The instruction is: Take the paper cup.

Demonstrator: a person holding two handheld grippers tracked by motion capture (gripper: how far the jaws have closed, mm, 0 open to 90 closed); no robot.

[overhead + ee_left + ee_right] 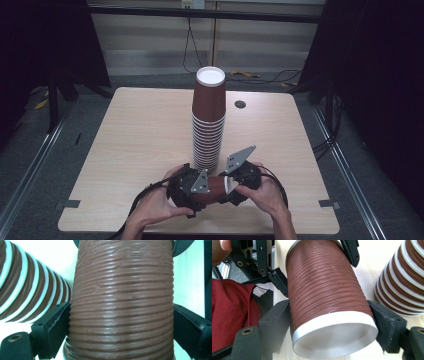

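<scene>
While you hold the ribbed brown paper cup (pixel 216 189) level just above the near edge of the pale wooden worktop (pixel 140 135), your left hand-held gripper (pixel 192 192) clasps its base end and your right hand-held gripper (pixel 235 186) its white-rimmed mouth. Judge it light, empty and easily crushed; press gently near the stiffer rim. Just beyond stands a tall stack of upturned matching cups (pixel 207 130).

Ribbed cup (pixel 122 302) cut off top and bottom; cup stack (pixel 404 277) cropped at right edge.
</scene>
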